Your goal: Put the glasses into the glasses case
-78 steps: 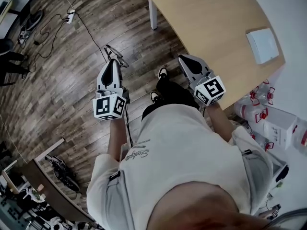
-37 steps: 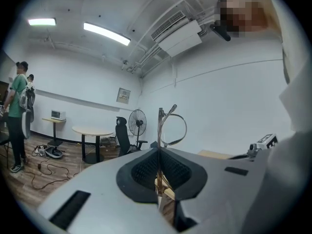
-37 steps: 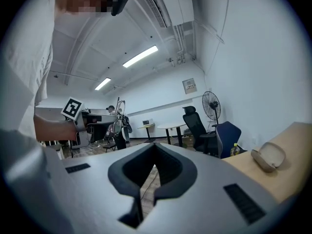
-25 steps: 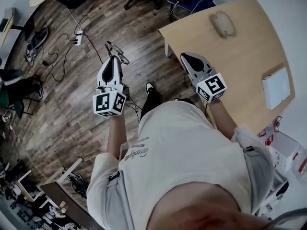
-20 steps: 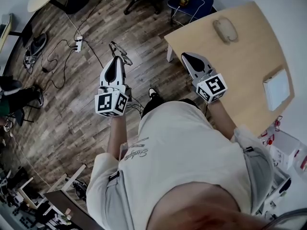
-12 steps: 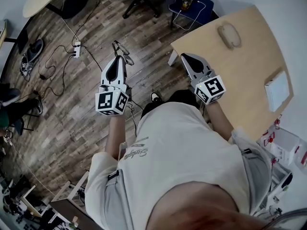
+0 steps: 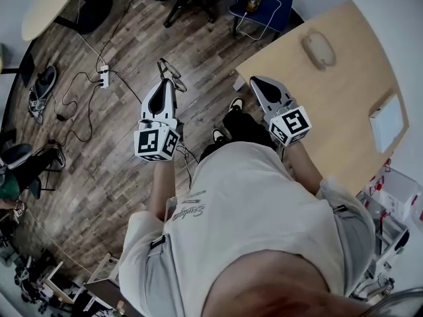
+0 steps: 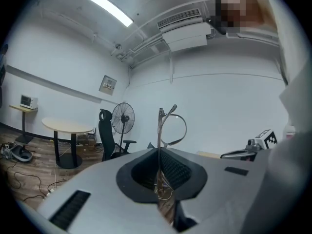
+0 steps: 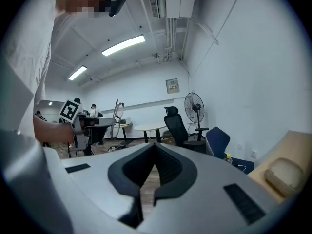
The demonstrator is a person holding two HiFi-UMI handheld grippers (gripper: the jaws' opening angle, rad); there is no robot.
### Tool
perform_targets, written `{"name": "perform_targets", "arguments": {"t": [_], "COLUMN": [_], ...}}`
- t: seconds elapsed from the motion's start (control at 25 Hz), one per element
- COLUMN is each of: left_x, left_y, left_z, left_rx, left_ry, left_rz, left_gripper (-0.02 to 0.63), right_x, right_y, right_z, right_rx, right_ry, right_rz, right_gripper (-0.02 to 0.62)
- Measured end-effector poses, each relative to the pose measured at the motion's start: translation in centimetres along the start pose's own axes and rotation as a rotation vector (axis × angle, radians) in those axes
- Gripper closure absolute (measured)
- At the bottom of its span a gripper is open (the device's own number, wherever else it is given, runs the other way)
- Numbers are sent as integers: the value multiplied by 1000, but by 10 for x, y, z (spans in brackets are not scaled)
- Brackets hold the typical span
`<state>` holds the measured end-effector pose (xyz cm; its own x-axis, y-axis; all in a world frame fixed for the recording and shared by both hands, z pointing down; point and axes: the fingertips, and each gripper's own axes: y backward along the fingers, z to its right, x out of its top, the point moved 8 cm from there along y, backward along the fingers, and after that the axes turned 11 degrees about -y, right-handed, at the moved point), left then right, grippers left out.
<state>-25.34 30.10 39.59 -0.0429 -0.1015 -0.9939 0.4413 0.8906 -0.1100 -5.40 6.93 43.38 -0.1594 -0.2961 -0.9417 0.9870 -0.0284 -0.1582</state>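
Grey jaws of the left gripper [image 7: 163,88] stay pinched on the glasses [image 7: 170,71], held above the floor. The right gripper [image 7: 259,83] is closed on nothing. Beyond, the table [image 7: 344,104] has swung into fuller view, bringing its apparently shut glasses case [image 7: 318,47] closer to reach.

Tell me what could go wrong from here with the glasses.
The left gripper pinches the glasses only by a thin part of the frame, so they may twist or slip. They hang over the floor, not the table, so a drop could damage them. The glasses case looks closed; the right gripper, shut and empty, must open it first.
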Motion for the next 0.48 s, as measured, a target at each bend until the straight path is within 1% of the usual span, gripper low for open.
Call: {"name": "perform_targets", "arguments": {"t": [0.2,0.32,0.48], "left_x": [7,17,32], "left_y": [-55,-92,-140], "left_z": [1,-2,3], "left_rx": [-19,-48,-80], "left_ry": [15,-4,-32], "left_rz": [-25,-30,-8], "left_gripper": [584,584,584], "right_x": [8,22,36], "right_y": [-28,-50,-62], "right_z": [47,71,102], "right_rx": [-7,-13,-31], "right_ry": [-33,-39,-40], "right_rz": [12,45,78], "right_gripper": [600,600,600]}}
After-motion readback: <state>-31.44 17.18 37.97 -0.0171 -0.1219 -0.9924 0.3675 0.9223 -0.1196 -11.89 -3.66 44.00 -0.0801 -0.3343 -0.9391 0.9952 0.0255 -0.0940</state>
